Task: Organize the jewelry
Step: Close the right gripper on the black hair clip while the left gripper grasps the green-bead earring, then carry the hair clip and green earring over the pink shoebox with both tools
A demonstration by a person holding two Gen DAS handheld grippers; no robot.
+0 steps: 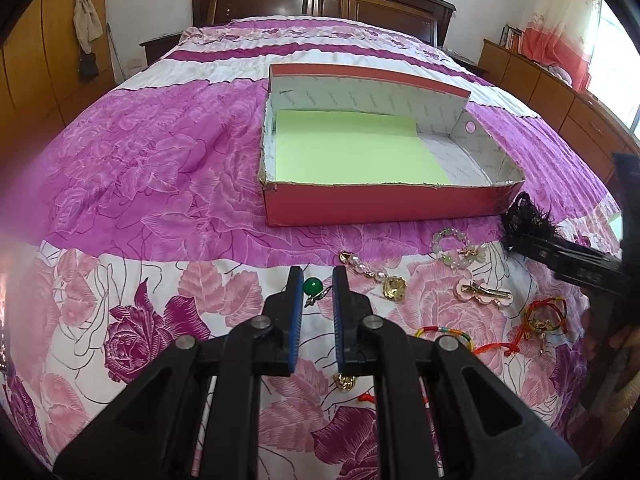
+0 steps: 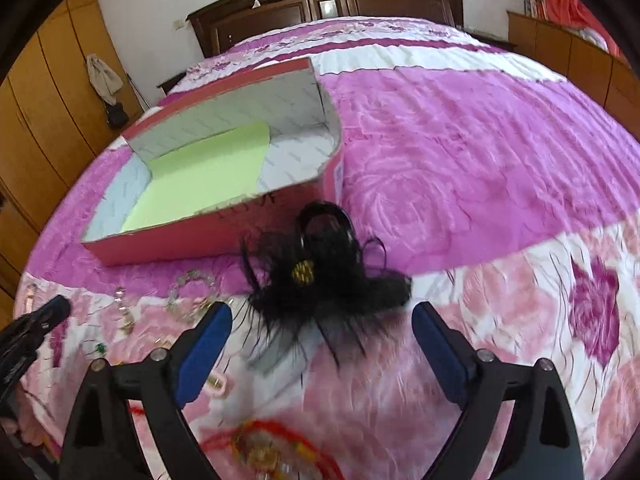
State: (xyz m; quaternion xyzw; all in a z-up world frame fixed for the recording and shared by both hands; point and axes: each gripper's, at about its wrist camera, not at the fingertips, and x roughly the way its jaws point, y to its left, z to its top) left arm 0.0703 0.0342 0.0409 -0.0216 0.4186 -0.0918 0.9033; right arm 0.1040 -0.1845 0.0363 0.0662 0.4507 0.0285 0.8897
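A shallow red box (image 1: 380, 204) (image 2: 192, 240) lined with green paper (image 1: 352, 148) lies empty on the bed. My left gripper (image 1: 314, 280) hangs low over the bedspread, jaws nearly together. A green bead pendant (image 1: 313, 286) shows in the narrow gap at its tips, and no pad presses on it. My right gripper (image 2: 320, 310) stands wide open. A black feather hairpiece (image 2: 320, 276) (image 1: 524, 216) lies on the bedspread just ahead of its tips, and neither pad touches it. Jewelry lies scattered between the grippers: a pearl-and-gold chain (image 1: 372, 276), a pale bead bracelet (image 1: 452, 248) and a pink clip (image 1: 486, 294).
Red string bracelets (image 1: 544, 318) (image 2: 264, 448) and a multicoloured cord (image 1: 444, 334) lie near the bed's front edge. A gold charm (image 1: 345, 382) sits under my left gripper. Wooden wardrobes (image 1: 48, 60) stand left, a low cabinet (image 1: 560, 92) right, the headboard (image 1: 320, 0) far back.
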